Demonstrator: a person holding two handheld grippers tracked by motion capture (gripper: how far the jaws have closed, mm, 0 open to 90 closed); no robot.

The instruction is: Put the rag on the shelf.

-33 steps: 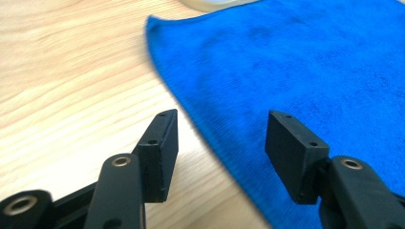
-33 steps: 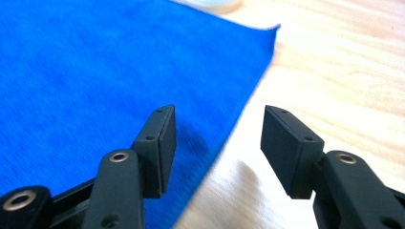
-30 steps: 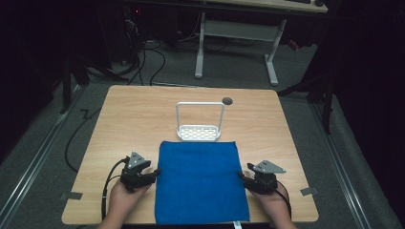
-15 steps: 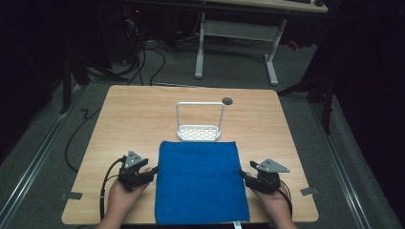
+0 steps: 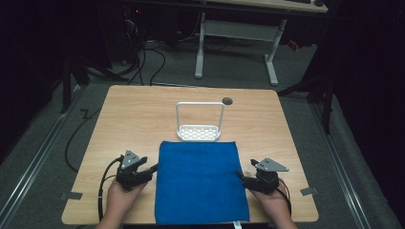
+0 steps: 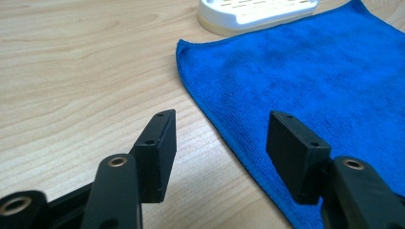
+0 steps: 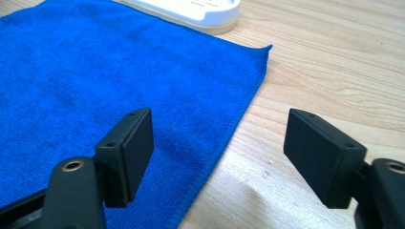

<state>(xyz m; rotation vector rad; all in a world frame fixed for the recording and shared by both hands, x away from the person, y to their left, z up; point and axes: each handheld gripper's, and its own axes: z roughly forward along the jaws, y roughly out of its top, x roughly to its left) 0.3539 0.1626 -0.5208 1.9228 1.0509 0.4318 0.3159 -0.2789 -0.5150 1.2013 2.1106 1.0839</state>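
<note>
Room dark beyond table (image 5: 143, 114), light falling from above. Gripper views bright, even; blue cloth (image 6: 305, 71) sharp, near black jaws slightly soft. Faint shadows.

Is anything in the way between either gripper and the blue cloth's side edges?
Nothing visible. The left gripper and right gripper both sit open at the blue cloth, each straddling a side edge over bare table.

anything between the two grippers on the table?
Yes: the blue cloth lies flat between the left gripper and right gripper, each open at a side edge, per the high view.
</note>
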